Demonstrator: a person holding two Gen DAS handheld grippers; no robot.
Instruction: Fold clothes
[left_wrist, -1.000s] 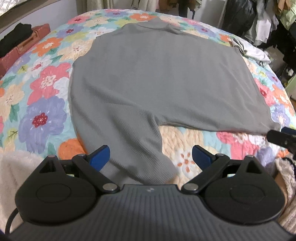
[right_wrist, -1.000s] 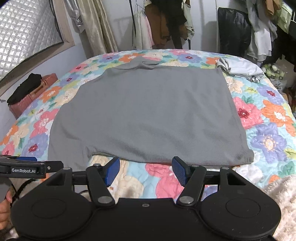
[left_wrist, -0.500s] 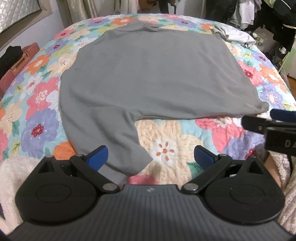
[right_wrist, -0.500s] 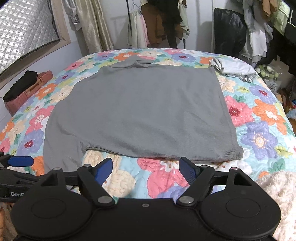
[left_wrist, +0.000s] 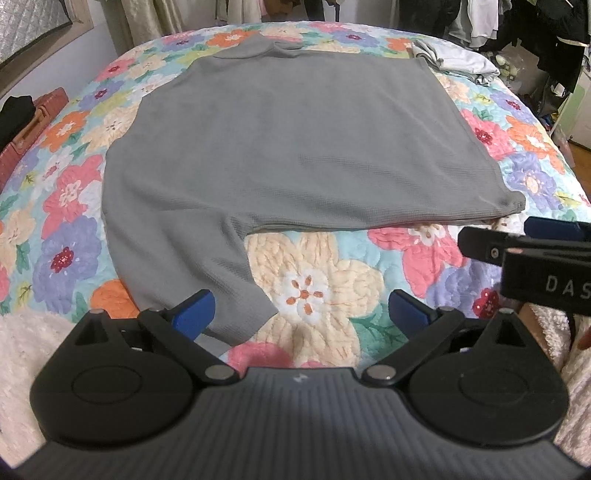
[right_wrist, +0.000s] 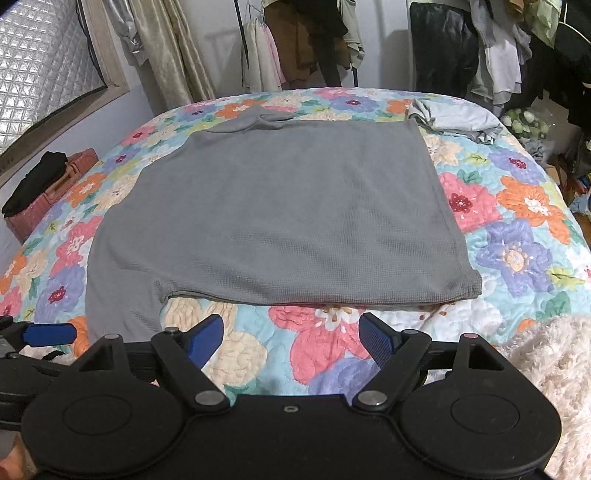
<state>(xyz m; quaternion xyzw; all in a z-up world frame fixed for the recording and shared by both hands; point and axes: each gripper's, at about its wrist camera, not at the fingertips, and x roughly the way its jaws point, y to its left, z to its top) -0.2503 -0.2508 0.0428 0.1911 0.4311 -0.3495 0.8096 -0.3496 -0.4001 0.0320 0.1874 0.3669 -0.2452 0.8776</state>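
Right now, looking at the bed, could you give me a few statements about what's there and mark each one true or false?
1. The grey shirt lies spread flat on the floral quilt. True.
2. The left gripper is clamped on the shirt's sleeve. False: its fingers stand apart, and the sleeve only lies on the quilt beneath them, ungripped.
3. A crumpled pale garment sits at the far right of the bed. True.
4. The right gripper holds the shirt's hem. False: it is open and short of the hem, over bare quilt.
5. A black item rests on a reddish-brown case at the bed's left side. True.
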